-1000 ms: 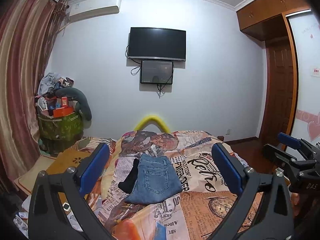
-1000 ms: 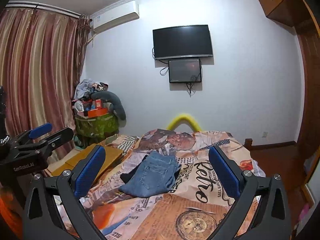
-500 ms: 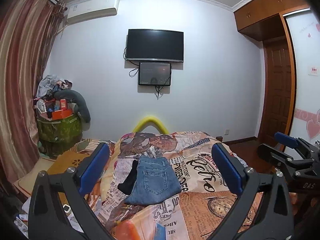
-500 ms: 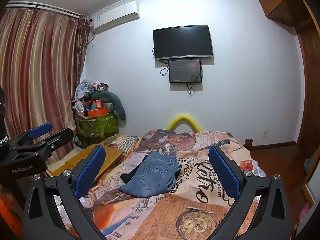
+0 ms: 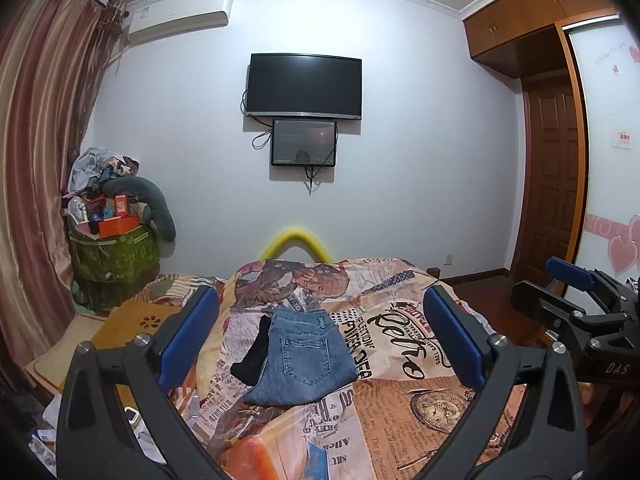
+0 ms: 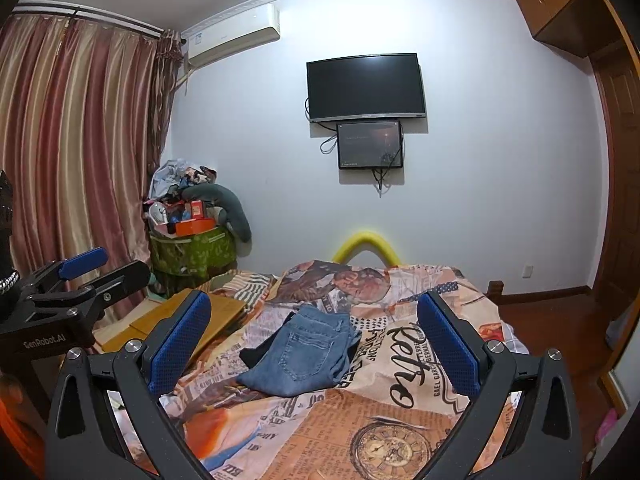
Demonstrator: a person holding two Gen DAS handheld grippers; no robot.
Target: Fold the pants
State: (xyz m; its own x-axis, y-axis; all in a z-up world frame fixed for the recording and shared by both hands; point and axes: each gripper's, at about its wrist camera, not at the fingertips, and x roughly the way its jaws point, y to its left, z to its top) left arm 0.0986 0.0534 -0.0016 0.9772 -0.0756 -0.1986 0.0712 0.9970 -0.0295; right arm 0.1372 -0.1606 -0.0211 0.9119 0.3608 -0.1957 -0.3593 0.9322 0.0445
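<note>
Folded blue jeans [image 5: 304,356] lie on the bed with a back pocket facing up; they also show in the right wrist view [image 6: 308,350]. A black garment [image 5: 252,360] lies against their left side. My left gripper [image 5: 320,340] is open and empty, held above the near part of the bed, well back from the jeans. My right gripper [image 6: 316,344] is open and empty, also held back from the jeans. Each gripper shows at the edge of the other's view.
The bed carries a newspaper-print cover [image 5: 400,392]. A wooden board [image 6: 192,320] lies at its left. A green bin piled with clutter [image 5: 112,248] stands by the curtain. A TV [image 5: 304,86] hangs on the far wall. A wooden door [image 5: 556,184] is at right.
Both grippers stay open and empty. The left wrist view has shifted slightly, so the room sits a little lower and to the left in frame. The jeans have not moved.
</note>
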